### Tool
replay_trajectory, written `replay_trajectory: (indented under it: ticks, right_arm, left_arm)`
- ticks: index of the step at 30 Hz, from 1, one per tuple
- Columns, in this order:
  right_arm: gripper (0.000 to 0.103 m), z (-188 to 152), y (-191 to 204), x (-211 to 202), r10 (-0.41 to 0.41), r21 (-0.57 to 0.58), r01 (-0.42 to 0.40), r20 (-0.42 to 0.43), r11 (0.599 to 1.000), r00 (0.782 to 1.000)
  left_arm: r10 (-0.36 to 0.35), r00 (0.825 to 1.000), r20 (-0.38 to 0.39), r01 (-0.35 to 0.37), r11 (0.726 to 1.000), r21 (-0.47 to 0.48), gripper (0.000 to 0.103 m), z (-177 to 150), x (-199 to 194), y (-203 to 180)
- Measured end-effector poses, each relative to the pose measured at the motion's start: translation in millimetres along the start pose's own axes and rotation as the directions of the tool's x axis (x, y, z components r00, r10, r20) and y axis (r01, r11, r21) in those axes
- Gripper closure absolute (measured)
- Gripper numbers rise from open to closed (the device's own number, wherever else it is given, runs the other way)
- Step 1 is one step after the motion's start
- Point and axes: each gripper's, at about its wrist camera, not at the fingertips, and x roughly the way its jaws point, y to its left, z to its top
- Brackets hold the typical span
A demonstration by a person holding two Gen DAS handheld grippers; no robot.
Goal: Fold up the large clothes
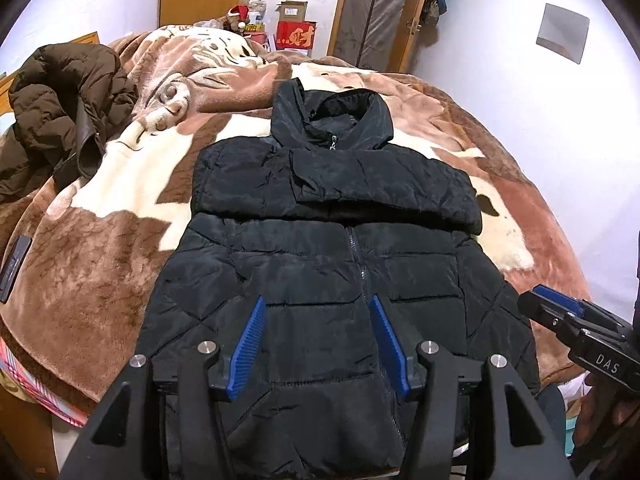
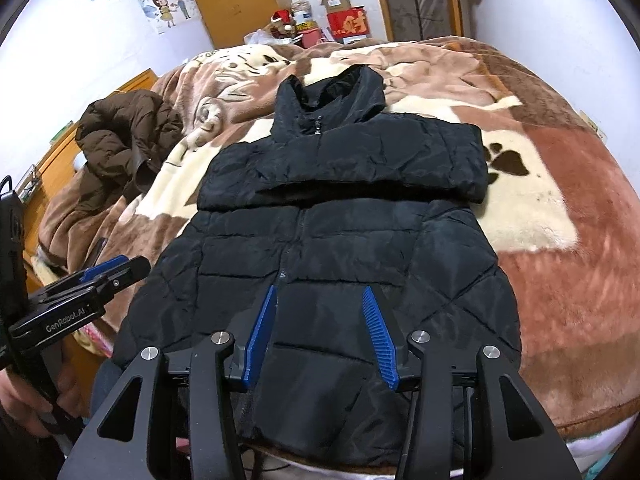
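A black hooded puffer jacket (image 1: 320, 248) (image 2: 340, 240) lies front up on the bed, zipped, hood at the far end. Both sleeves are folded across its chest (image 1: 380, 184). My left gripper (image 1: 318, 300) hovers over the jacket's lower half, just left of the zip, open with nothing between its blue pads (image 1: 250, 344). My right gripper (image 2: 320, 288) hangs over the lower right half, also open and empty. Each gripper shows in the other's view: the right one (image 1: 540, 296) beside the jacket's right hem, the left one (image 2: 120, 268) beside its left hem.
A brown and cream plush blanket (image 1: 120, 240) covers the bed. A crumpled brown puffer coat (image 1: 68, 120) (image 2: 128, 140) lies at the far left. A flat dark object (image 1: 14, 268) sits near the left edge. Boxes and a wardrobe stand behind the bed.
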Motion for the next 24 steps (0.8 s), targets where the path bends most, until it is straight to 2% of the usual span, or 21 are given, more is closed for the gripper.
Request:
replay_trajectory:
  ticks: [9,16,24]
  right_arm:
    - [0.051,24.2,4.0,6.3,0.0,-0.026,0.0,0.003,1.0,1.0]
    - [0.051,46.6,-2.8,28.1,-0.001,-0.031,0.0,-0.015,1.0,1.0]
    - [0.051,102.8,-17.8,72.8,-0.017,-0.06,0.015,-0.02,0.998,1.0]
  left_arm:
    - [-0.007,1.0,0.002,0.007,1.0,-0.015,0.041,22.7,14.9,1.1]
    - [-0.008,1.0,-0.021,0.008,1.0,-0.002,0.039,39.7,38.0,3.3]
    - [-0.011,1.0,-0.028,0.012,1.0,0.026,0.039,93.0,86.6,9.3]
